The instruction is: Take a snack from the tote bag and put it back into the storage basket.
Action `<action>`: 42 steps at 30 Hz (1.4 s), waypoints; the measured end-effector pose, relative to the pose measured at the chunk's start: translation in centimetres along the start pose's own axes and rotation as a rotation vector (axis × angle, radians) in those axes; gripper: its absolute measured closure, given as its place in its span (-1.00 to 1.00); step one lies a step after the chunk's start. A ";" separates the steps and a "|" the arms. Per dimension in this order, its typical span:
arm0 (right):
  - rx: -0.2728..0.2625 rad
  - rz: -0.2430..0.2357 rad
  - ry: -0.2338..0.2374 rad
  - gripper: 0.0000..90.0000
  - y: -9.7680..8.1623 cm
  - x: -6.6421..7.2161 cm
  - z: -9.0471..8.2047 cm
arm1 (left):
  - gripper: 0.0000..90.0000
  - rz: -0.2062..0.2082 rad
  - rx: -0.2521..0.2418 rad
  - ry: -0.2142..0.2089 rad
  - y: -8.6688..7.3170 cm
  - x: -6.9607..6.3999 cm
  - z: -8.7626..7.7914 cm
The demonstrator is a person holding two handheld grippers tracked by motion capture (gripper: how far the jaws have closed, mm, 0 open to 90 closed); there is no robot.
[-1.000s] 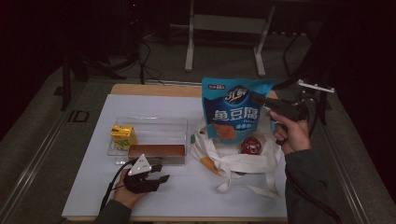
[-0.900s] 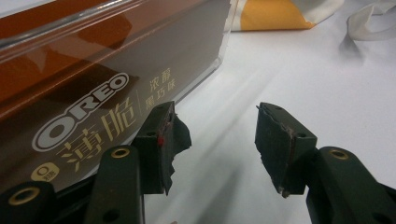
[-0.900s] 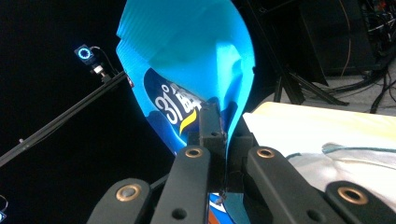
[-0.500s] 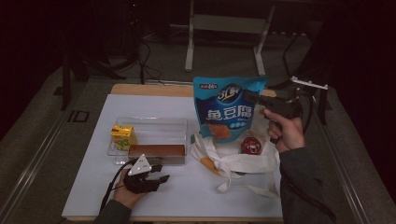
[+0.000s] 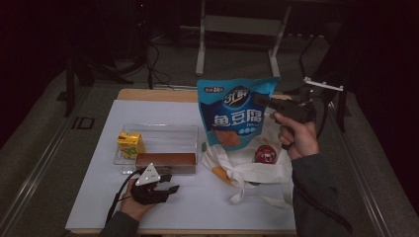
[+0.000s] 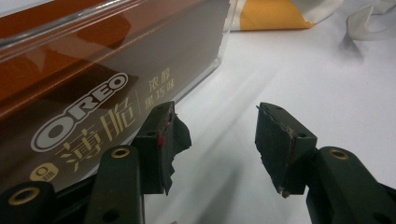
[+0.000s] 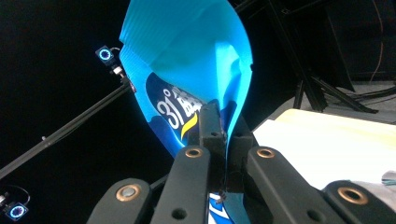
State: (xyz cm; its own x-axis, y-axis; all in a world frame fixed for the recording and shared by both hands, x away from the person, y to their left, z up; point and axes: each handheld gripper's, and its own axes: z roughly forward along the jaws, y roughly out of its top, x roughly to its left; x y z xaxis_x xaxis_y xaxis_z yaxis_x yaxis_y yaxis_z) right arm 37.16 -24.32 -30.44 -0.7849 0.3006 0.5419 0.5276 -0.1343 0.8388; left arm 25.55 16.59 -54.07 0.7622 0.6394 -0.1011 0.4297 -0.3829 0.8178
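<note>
A blue snack bag (image 5: 234, 116) with white lettering hangs upright above the table's middle. My right gripper (image 5: 264, 102) is shut on its upper right edge, coming in from the right. In the right gripper view the jaws (image 7: 224, 126) pinch the blue bag (image 7: 187, 56) flat between them. My left gripper (image 5: 170, 187) rests on the white table near the front edge, open and empty. In the left gripper view its jaws (image 6: 217, 135) stand apart beside a brown Oreo box (image 6: 84, 107), and do not touch it.
A clear tray (image 5: 158, 133) holds the Oreo box (image 5: 165, 159) and a yellow carton (image 5: 130, 143). A white cloth bag (image 5: 252, 170) lies right of it, with a red round item (image 5: 265, 154) and an orange item (image 5: 221, 173) on it.
My right gripper has carried the blue bag to the left, over the table's middle. The left hand has stayed put.
</note>
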 end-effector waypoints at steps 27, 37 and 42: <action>0.010 0.020 0.041 0.99 -0.1 1.6 4.7 | 0.08 0.006 0.002 -0.004 0.0 0.0 0.0; 0.009 0.025 0.061 0.99 0.1 2.3 6.6 | 0.08 0.008 0.001 -0.004 0.0 -0.1 0.0; 0.015 0.021 0.066 0.99 0.1 2.5 7.8 | 0.08 0.011 0.002 -0.003 0.0 -0.1 0.0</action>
State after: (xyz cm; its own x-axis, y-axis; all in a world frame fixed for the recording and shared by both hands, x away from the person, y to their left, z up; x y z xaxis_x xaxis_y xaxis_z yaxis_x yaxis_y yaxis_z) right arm 37.79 -16.16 -29.40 -0.7928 0.2349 0.5624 0.5489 -0.1261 0.8263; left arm 25.49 16.56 -54.06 0.7685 0.6329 -0.0939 0.4222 -0.3913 0.8177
